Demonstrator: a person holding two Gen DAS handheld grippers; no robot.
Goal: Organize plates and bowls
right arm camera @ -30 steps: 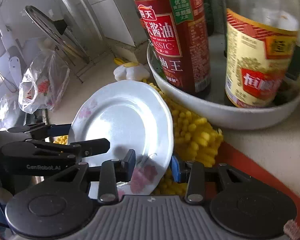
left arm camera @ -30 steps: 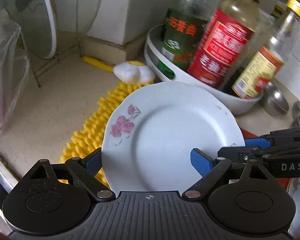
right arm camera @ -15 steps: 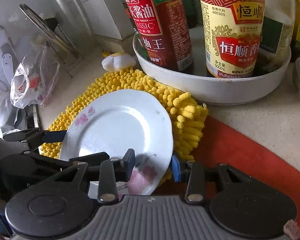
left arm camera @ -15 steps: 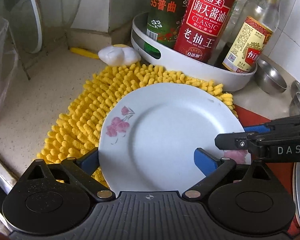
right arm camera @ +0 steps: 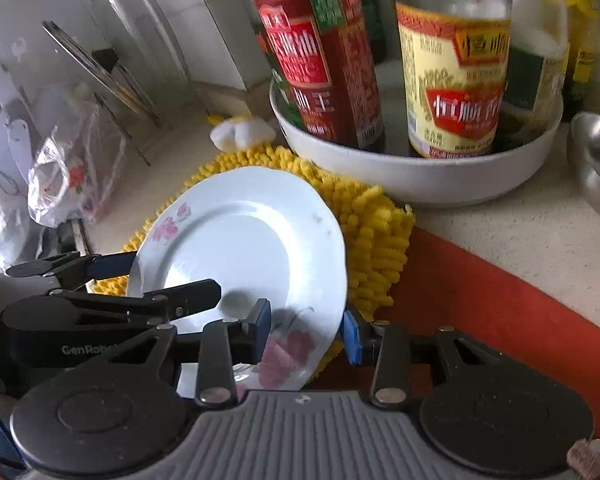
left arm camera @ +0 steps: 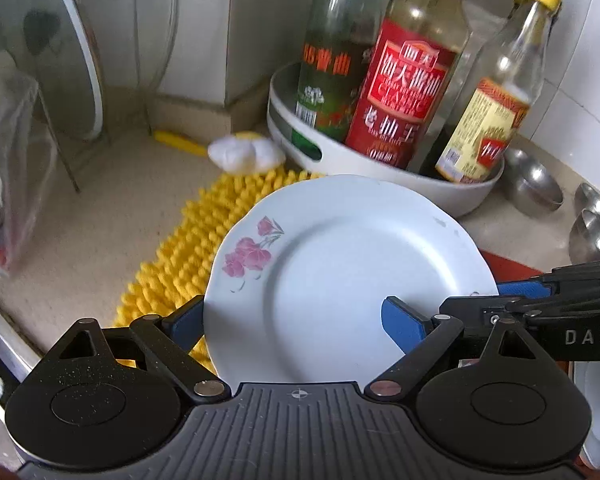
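A white plate (left arm camera: 340, 280) with pink flowers is held tilted over a yellow noodle mat (left arm camera: 188, 248). My left gripper (left arm camera: 292, 318) spans its near side. Its jaws are closing, one pad under the left rim, the other on the upper face. In the right wrist view the same plate (right arm camera: 240, 240) has its flowered rim pinched by my right gripper (right arm camera: 306, 332), shut on it. The left gripper (right arm camera: 166, 276) shows there at the plate's far edge, and the right gripper (left arm camera: 484, 298) enters the left wrist view from the right.
A white tray (left arm camera: 460, 196) of sauce bottles stands just behind the mat. Steel bowls (left arm camera: 536, 188) sit to its right. Glass lids (left arm camera: 60, 60) lean on a rack at the left, beside a plastic bag (right arm camera: 68, 172). A red mat (right arm camera: 480, 300) lies under the right gripper.
Both grippers have carried the plate back from the bottle tray, so more of the yellow mat shows. The plate sits the same between both pairs of fingers.
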